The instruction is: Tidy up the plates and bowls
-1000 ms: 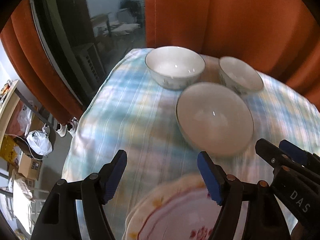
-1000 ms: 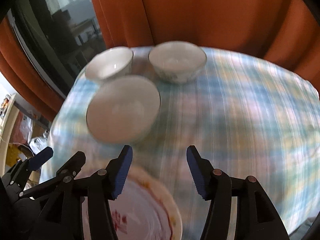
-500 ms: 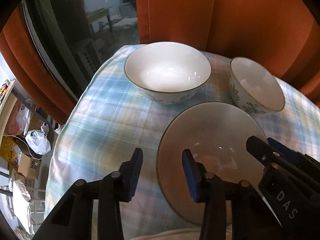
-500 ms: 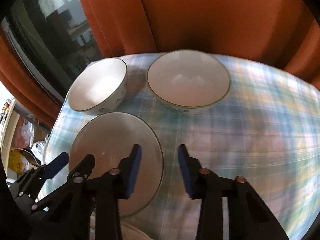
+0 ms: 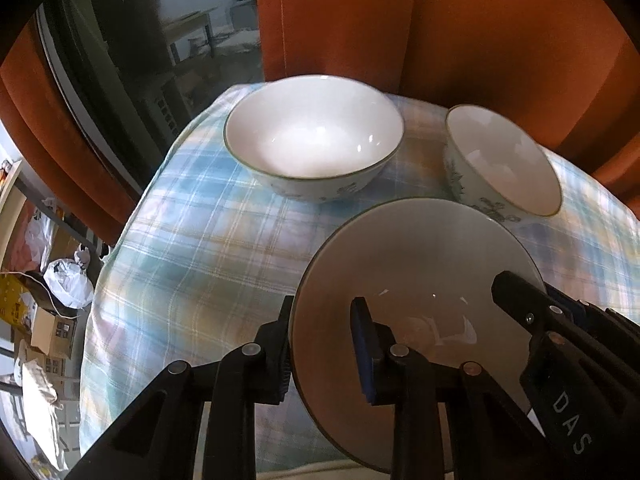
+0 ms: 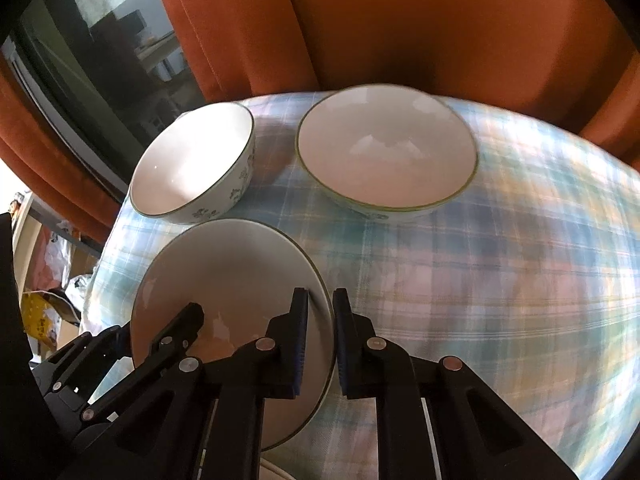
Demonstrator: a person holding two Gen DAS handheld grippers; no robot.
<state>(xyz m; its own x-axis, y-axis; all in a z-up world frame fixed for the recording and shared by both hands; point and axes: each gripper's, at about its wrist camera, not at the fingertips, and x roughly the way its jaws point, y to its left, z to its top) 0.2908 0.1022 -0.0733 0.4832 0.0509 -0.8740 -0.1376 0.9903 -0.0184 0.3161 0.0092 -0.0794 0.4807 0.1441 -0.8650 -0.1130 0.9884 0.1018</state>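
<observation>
A white plate with a thin green rim (image 5: 420, 264) (image 6: 236, 272) is held between both grippers. My left gripper (image 5: 320, 352) straddles its left edge, one finger on each side. My right gripper (image 6: 320, 340) is shut on its right edge. Beyond it stand a wide white bowl (image 5: 314, 136) (image 6: 192, 164) and a second white bowl with a floral pattern (image 5: 500, 160) (image 6: 386, 148) on the plaid tablecloth (image 5: 192, 248) (image 6: 500, 280). A pale plate edge (image 5: 312, 470) shows under the held plate at the bottom.
Orange curtains (image 5: 460, 28) hang right behind the table. A dark window (image 5: 132, 40) is at the left. The table's left edge drops to a floor with boxes and bags (image 5: 48, 312).
Both grippers moved forward from over the red-patterned plate to the white plate and closed in on its opposite edges. The bowls now look nearer.
</observation>
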